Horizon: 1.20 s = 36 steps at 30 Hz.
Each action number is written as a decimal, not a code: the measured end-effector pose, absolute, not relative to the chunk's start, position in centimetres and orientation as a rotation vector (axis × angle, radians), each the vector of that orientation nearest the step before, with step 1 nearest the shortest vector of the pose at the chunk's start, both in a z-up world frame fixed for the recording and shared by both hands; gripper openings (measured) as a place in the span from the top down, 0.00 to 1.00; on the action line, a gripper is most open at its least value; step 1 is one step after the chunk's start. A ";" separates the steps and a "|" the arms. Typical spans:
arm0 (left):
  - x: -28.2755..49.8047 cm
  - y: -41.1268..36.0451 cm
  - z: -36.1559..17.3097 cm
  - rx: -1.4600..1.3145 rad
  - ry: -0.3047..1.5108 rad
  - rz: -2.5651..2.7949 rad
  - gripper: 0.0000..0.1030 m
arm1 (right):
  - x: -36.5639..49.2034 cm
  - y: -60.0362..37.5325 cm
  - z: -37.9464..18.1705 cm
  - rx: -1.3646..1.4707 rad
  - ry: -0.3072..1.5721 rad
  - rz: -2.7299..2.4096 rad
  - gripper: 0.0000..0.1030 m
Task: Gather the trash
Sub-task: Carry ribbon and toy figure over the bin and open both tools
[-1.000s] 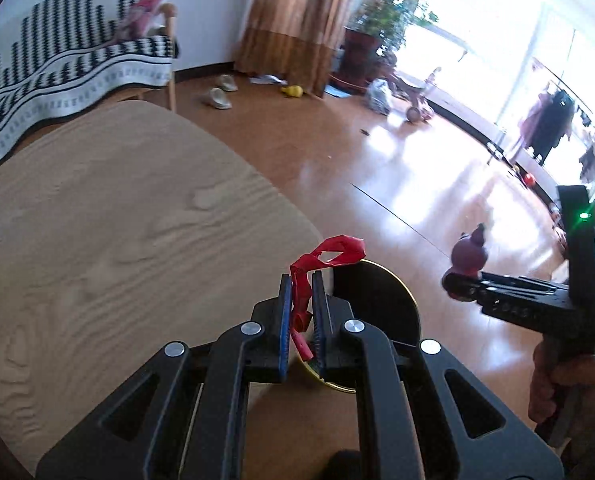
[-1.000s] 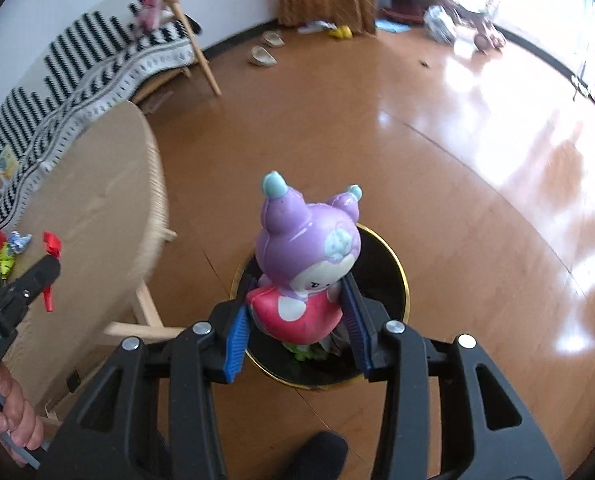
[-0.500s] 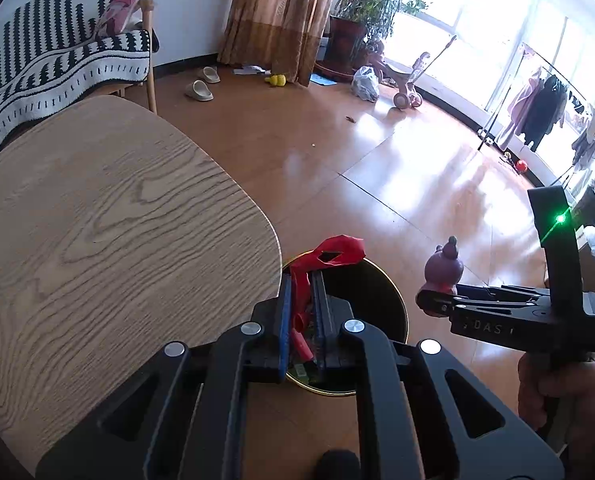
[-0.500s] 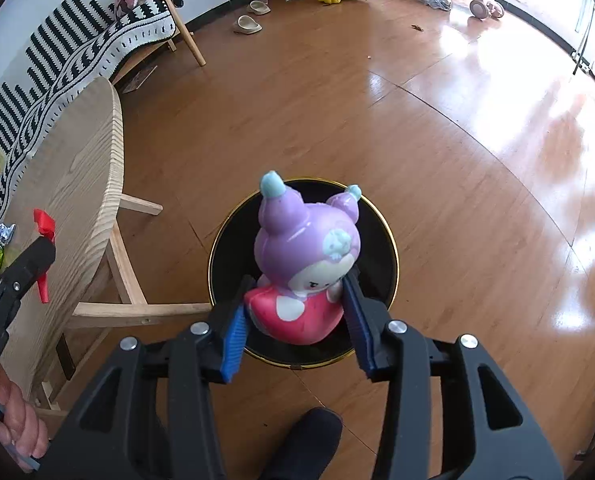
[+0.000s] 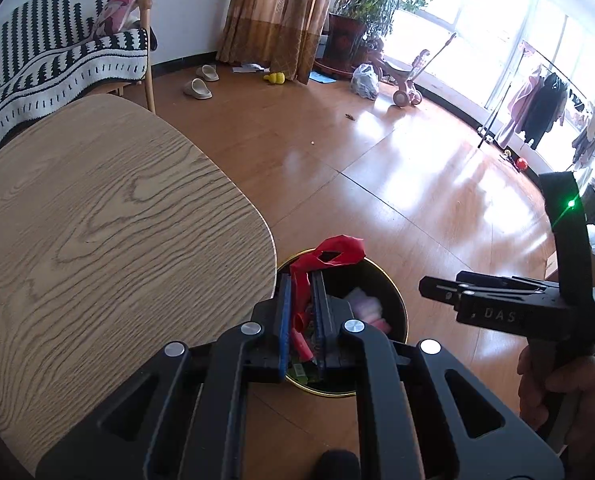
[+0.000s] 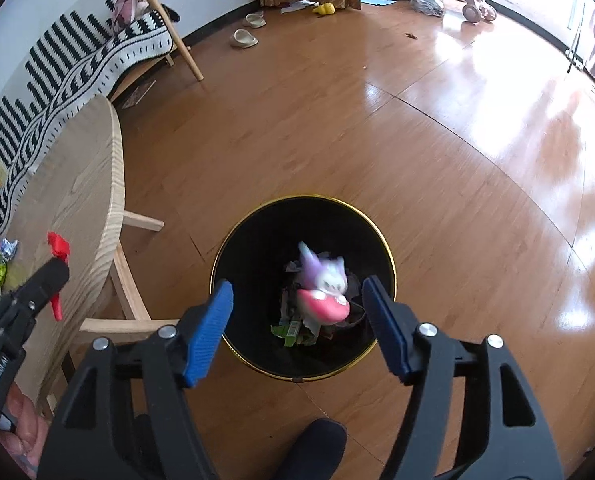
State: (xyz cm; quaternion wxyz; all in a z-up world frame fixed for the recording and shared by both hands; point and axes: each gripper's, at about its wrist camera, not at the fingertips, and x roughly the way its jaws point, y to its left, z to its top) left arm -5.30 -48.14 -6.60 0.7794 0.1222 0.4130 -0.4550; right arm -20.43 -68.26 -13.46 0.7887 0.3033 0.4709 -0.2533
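My right tongs (image 6: 297, 312) have just been opening, jaws spread; the purple doll (image 6: 323, 288) lies in the bin (image 6: 385, 248). Left tongs (image 5: 301, 276) pinch a red balloon scrap (image 5: 337, 250).

Table top (image 5: 97, 216): pale wood with bold grain, matt. Floor (image 6: 377, 128): glossy brown boards throwing back window light. Bin (image 6: 257, 352): smooth black wall with a shiny gold-coloured rim. Toy figure (image 6: 323, 292): glossy, plastic-looking, purple and pink. Red scrap (image 5: 329, 256): thin, limp, slightly shiny film. Throw (image 5: 57, 64): knitted black-and-white cloth. Gripper pads (image 6: 207, 332): ribbed blue, matt.
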 end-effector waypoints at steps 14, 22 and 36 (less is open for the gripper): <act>-7.6 -51.7 -9.4 0.321 0.950 -1.078 0.91 | -22.3 -69.9 -12.9 0.697 0.952 -0.640 0.29; -8.7 -53.4 -11.3 0.341 0.988 -1.130 0.91 | -23.6 -71.1 -12.9 0.717 0.932 -0.661 0.24; -8.6 -52.6 -10.7 0.292 0.984 -1.130 0.30 | -25.1 -71.6 -13.1 0.725 0.927 -0.681 0.21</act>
